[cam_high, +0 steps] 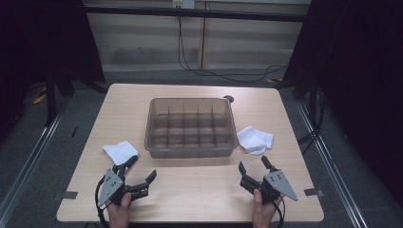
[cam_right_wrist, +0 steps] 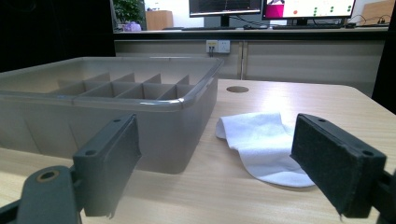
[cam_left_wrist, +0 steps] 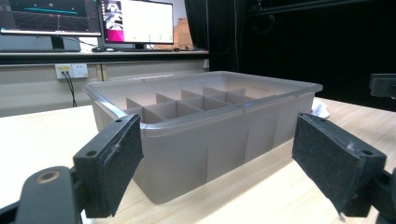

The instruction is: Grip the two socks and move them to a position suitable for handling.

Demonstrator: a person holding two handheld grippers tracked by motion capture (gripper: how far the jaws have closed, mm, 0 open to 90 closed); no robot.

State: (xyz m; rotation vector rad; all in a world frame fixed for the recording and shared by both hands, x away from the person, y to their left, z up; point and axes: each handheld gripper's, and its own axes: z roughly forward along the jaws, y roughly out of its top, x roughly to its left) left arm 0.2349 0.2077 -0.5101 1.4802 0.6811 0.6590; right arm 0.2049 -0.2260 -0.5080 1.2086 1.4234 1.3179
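Just two limp white cloths waiting beside the bin

Soft, light, floppy; no stiffness, sure to sag once lifted. Best pinched at a raised fold, not the flat edge. Right cloth (cam_high: 255, 139) lying right of the divided bin (cam_high: 191, 150), ahead of the right gripper (cam_high: 255, 166), jaws spread wide, holding nothing. Left cloth (cam_high: 120, 151) near the bin's left corner, just beside the left gripper (cam_high: 141, 168), likewise spread and bare. All on the wooden table (cam_high: 199, 190).

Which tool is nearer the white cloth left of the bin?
Left. The left tool has one jaw tip right at the white cloth; the right tool is far across the table, beyond the bin.
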